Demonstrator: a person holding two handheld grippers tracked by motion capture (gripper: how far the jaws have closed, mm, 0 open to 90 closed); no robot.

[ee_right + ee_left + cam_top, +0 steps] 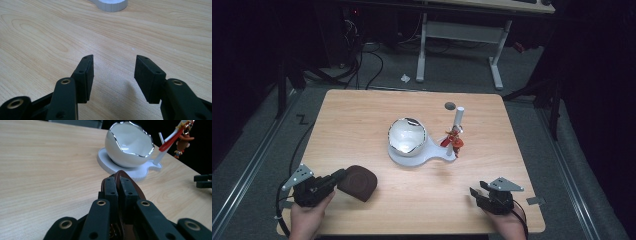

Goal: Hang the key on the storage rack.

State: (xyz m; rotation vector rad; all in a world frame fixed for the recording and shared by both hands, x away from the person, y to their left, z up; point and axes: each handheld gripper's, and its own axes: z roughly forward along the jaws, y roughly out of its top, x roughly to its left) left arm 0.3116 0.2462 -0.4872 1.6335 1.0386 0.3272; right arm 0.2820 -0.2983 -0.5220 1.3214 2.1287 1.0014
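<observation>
Lower left of the high view: rounded brown leather pouch (357,182) is clamped edgewise in the left gripper (338,177). Right gripper (476,194), lower right, is held apart, empty.

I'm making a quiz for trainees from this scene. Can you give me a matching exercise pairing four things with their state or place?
Things:
1. left gripper
2. right gripper
3. egg-shaped bowl
4. keychain figure

States:
A. open over bare wood
B. hangs on the white post
C. shut on the brown leather pouch
D. sits on the white stand

Pairs: 1-C, 2-A, 3-D, 4-B
</observation>
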